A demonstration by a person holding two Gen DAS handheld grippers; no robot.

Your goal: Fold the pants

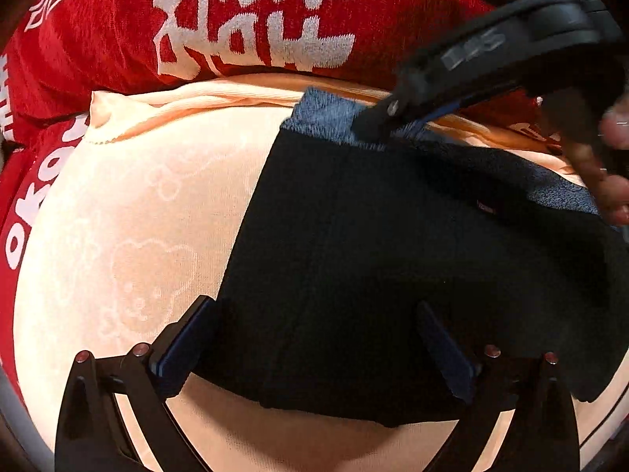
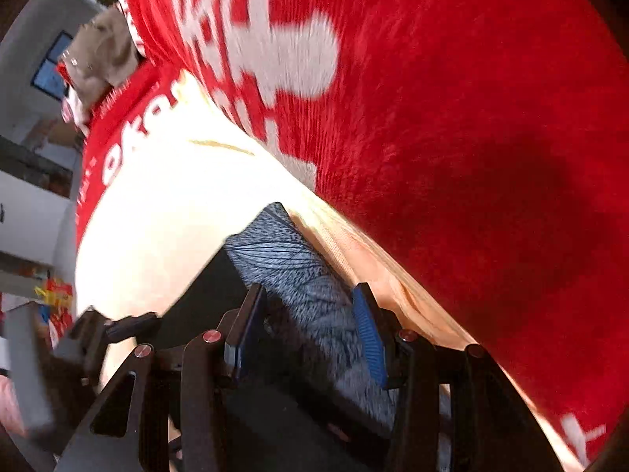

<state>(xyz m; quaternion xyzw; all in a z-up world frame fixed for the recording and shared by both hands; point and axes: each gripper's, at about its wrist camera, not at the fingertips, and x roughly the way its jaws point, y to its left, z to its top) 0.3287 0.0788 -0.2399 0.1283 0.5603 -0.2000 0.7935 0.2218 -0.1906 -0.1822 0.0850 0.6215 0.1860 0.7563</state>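
Observation:
Black pants (image 1: 393, 255) lie folded flat on a pale peach cloth (image 1: 137, 216) printed with faint bears. Their grey-blue waistband (image 1: 322, 116) faces the far side. My left gripper (image 1: 318, 338) stands open wide above the near edge of the pants, one finger at the left border and the other over the black cloth. In the right wrist view my right gripper (image 2: 308, 334) is open, with the waistband (image 2: 291, 271) lying between its blue pads and neither pad pressing on it. The right gripper's fingertips (image 1: 373, 124) rest at the waistband in the left wrist view.
A red blanket (image 1: 118, 39) with large white characters surrounds the peach cloth on the far and left sides. A hand (image 1: 617, 129) with a bead bracelet shows at the right edge. A brown soft object (image 2: 102, 55) and room shelves sit far left.

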